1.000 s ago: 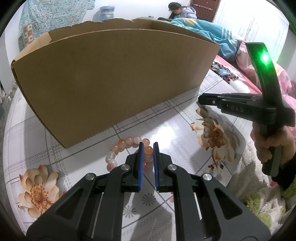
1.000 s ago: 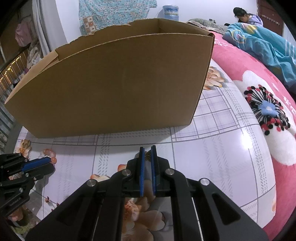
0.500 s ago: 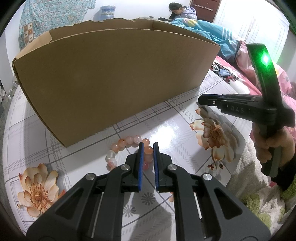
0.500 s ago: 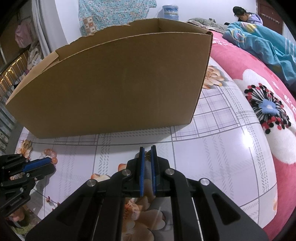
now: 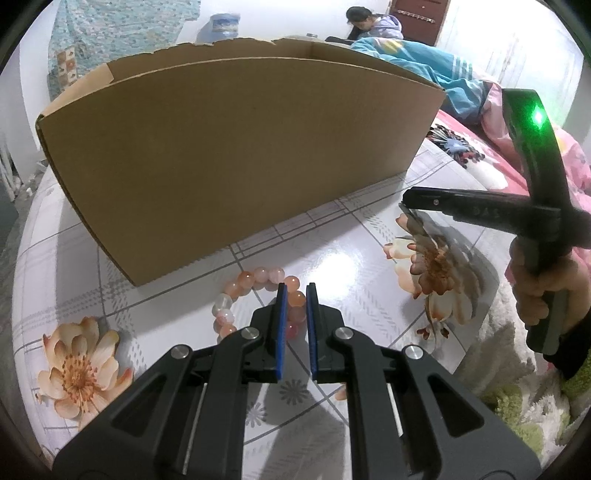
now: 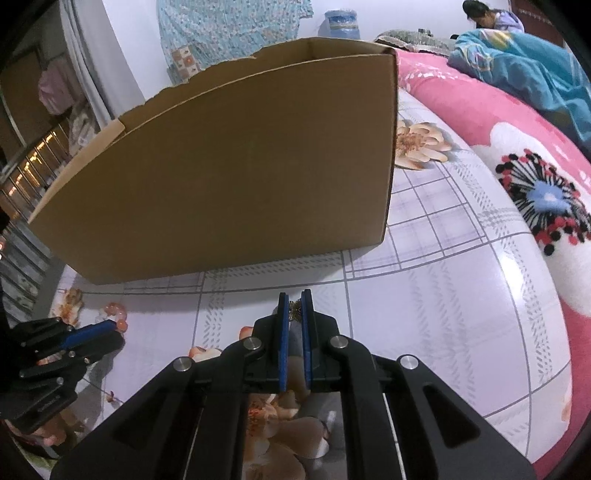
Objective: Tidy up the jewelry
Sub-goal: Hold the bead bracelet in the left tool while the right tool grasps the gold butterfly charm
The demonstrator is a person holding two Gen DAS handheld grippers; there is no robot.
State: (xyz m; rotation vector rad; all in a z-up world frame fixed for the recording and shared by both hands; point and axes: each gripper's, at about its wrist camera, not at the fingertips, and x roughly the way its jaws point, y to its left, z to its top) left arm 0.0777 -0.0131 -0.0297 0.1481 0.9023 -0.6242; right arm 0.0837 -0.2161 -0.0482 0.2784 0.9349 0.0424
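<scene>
A bracelet [image 5: 255, 278] of pink and white beads lies on the flowered tablecloth just in front of a tall cardboard box [image 5: 240, 155]. My left gripper [image 5: 296, 291] is shut on the bracelet's right side, with a bead between the blue pads. The right wrist view shows that gripper [image 6: 110, 330] at lower left, with beads of the bracelet [image 6: 114, 309] beyond it. My right gripper [image 6: 294, 299] is shut on a small gold ornament [image 6: 294, 309] at its fingertips, a little above the cloth, in front of the box [image 6: 221, 177]. In the left wrist view the right gripper [image 5: 404, 203] hangs over a printed flower.
The box fills the back of the table [image 5: 332, 258] with its top open; its inside is hidden. A bed with a pink blanket [image 6: 498, 122] borders the table on the right. A person [image 5: 365, 24] sits far back. A hand [image 5: 543, 280] holds the right gripper's handle.
The right wrist view has tilted a little, so the box now leans more to the left in it. Both grippers keep their hold and stay where they were.
</scene>
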